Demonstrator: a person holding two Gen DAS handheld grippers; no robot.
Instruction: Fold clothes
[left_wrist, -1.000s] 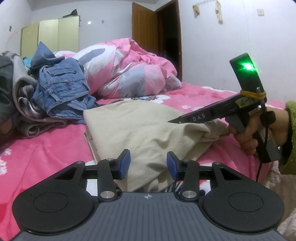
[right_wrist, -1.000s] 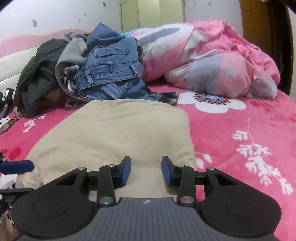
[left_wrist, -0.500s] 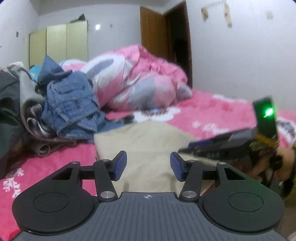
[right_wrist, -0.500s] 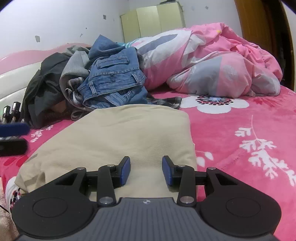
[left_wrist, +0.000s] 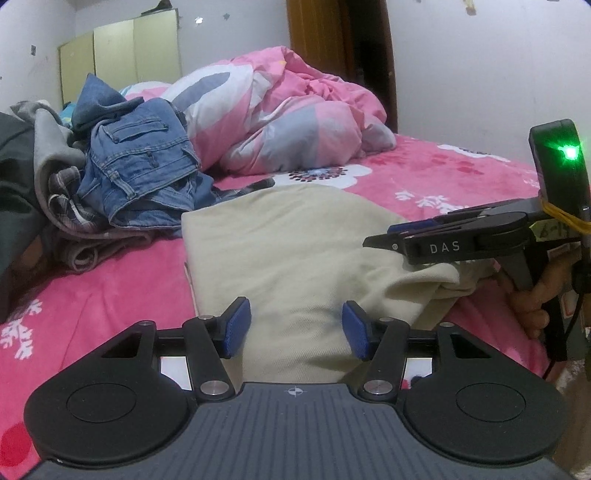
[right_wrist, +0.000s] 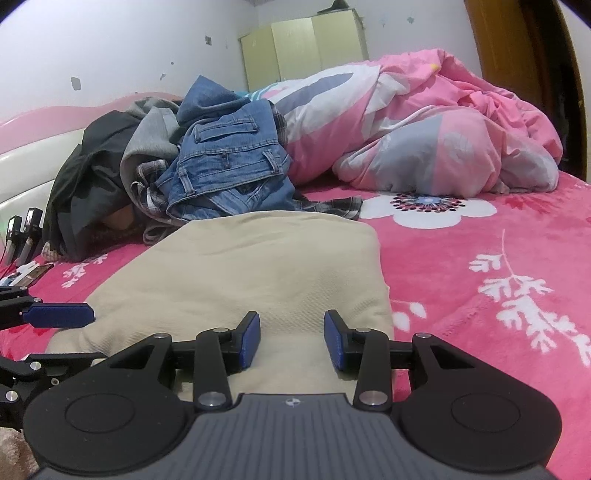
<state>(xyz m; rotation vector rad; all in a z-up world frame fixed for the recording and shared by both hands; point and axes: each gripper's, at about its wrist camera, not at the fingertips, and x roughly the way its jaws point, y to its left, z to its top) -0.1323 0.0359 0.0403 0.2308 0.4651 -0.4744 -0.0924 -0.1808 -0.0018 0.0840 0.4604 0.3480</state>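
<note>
Left wrist: left gripper (left_wrist: 296, 328) jaws opening over beige garment (left_wrist: 295, 243), near edge hidden.

A plain beige garment (left_wrist: 295, 251) is seen on a bright pink bedspread (right_wrist: 480, 258) printed with white leaf sprigs and a white flower with a dark-dotted centre. The blue denim jeans (right_wrist: 229, 166) are faded at the seams, piled with a grey garment (right_wrist: 147, 136), a dark charcoal one (right_wrist: 92, 162) and grey-and-white plaid cloth (right_wrist: 332, 205). The duvet (left_wrist: 288, 114) is patched in pink, white and grey-blue. Blue pads are borne by the black fingers (left_wrist: 236, 328). The wardrobe (right_wrist: 303, 44) is pale yellow-green; the door (left_wrist: 314, 44) is brown.
</note>
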